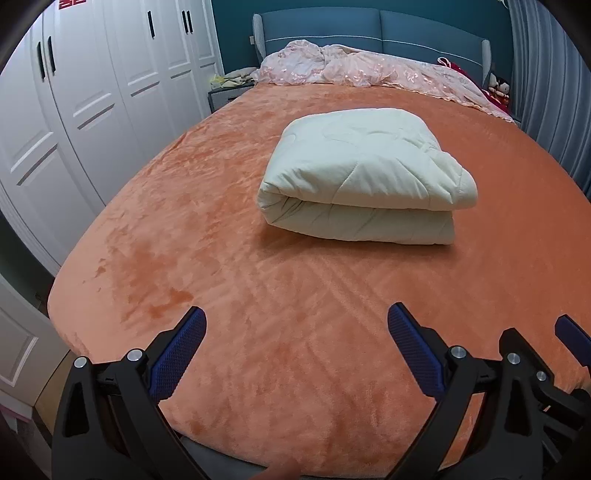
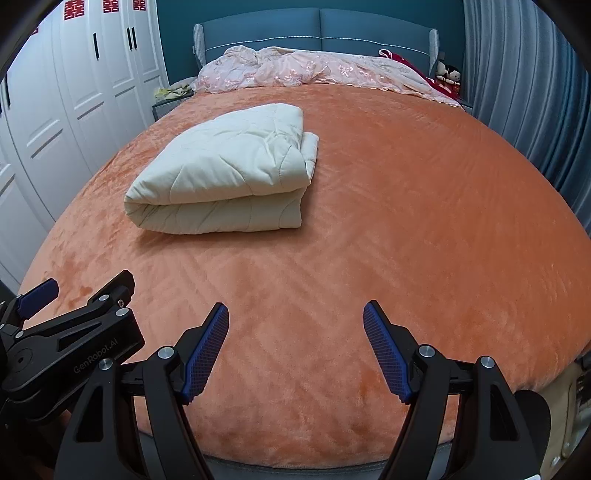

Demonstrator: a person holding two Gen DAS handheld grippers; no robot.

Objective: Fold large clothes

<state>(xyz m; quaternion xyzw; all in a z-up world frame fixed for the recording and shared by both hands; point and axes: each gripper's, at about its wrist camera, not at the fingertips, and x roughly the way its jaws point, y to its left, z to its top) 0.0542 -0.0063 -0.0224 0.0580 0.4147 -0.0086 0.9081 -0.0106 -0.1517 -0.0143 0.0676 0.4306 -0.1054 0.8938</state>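
Cream quilted comforter [image 1: 365,177] [image 2: 225,173], folded into a thick two-layer bundle, flat on the orange bedspread [image 1: 258,295].

White wardrobe [image 1: 92,110] beside orange bedspread [image 1: 258,295]; pink coverlet [image 1: 369,70] against blue headboard [image 1: 369,29]

My two wrist views: even, soft indoor light, sharp focus, faint shadow beneath the folded quilt [image 1: 364,177], strong fisheye bending with dark vignetted corners, no glare.

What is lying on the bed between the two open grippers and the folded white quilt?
Nothing visible. Only bare orange bedspread lies between the left gripper, the right gripper and the white quilt.
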